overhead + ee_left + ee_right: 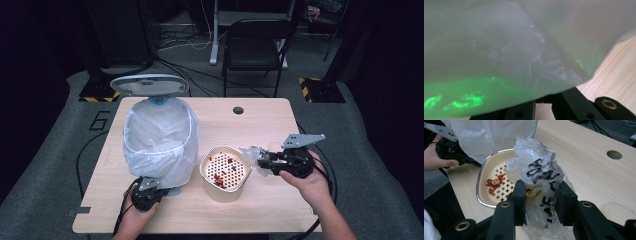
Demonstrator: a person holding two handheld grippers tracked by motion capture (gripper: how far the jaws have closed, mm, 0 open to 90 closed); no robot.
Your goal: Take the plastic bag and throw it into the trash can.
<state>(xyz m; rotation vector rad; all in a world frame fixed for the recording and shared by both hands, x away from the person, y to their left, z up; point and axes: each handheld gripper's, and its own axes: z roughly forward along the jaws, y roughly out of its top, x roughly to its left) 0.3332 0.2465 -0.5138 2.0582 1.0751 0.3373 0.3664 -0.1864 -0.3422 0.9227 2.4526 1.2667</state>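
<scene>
My right gripper [541, 205] is shut on a crumpled clear plastic wrapper [541, 172] with black lettering, held above the table right of the strainer bowl. In the high view that right gripper [264, 164] and the wrapper [251, 153] hover beside the cream bowl [225, 170], whose perforated insert holds red scraps [218, 177]. A bin lined with a white plastic bag [160, 140] stands at the left with its lid [149, 84] raised. My left gripper [150, 189] is shut against the bag at the bin's near base. The bag [524, 45] presses close in the left gripper view.
The wooden table [260, 125] has a round cable hole [238, 110] at the back. A black chair [255, 45] stands beyond the far edge. Bare wood lies behind the bowl and along the right side.
</scene>
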